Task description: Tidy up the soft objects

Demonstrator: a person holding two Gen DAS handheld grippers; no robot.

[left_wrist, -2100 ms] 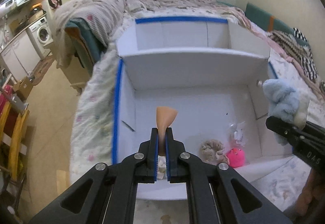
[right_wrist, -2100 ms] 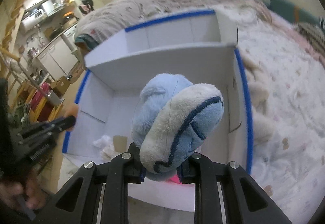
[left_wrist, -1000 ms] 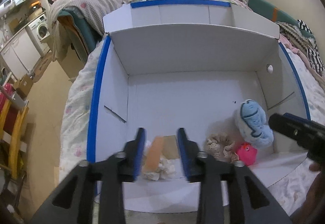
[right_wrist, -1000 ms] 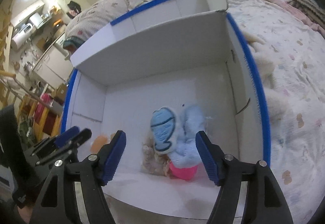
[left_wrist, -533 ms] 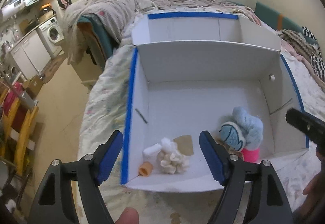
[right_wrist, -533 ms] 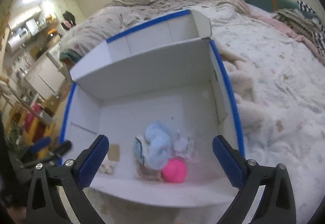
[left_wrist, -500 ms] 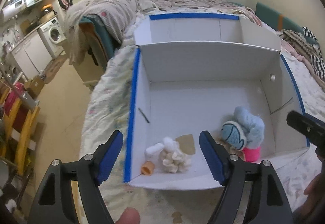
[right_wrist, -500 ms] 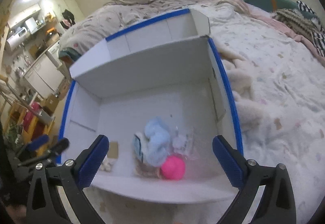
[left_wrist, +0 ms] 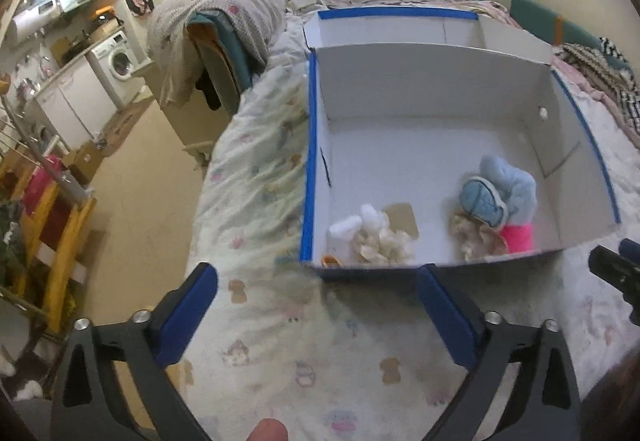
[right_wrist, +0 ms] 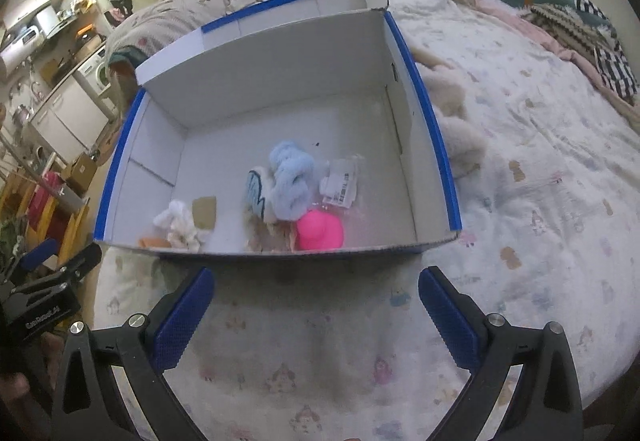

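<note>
A white cardboard box (left_wrist: 420, 145) with blue taped edges sits open on the bed. Inside it lie a light blue plush (left_wrist: 500, 193), a pink ball (left_wrist: 518, 237), a beige scrunchie (left_wrist: 472, 237), a white fluffy toy (left_wrist: 376, 233) and an orange piece (left_wrist: 331, 261) in the near left corner. My left gripper (left_wrist: 316, 277) hovers over the sheet just short of the box's near wall, its jaws opening with nothing between them. My right gripper (right_wrist: 316, 277) stands wide open and empty, in front of the same box (right_wrist: 280, 113), where the blue plush (right_wrist: 288, 181) rests.
The box rests on a bed sheet (right_wrist: 520, 221) with small printed figures. A cream fuzzy item (right_wrist: 456, 125) lies against the box's right wall, and a clear packet (right_wrist: 340, 181) lies inside. Left of the bed are bare floor (left_wrist: 132, 169), a yellow rack (left_wrist: 60, 241) and a washing machine (left_wrist: 120, 61).
Both grippers drew back from the box to the sheet in front of it and spread their jaws wide. The orange piece and the blue plush were let go and lie inside.
</note>
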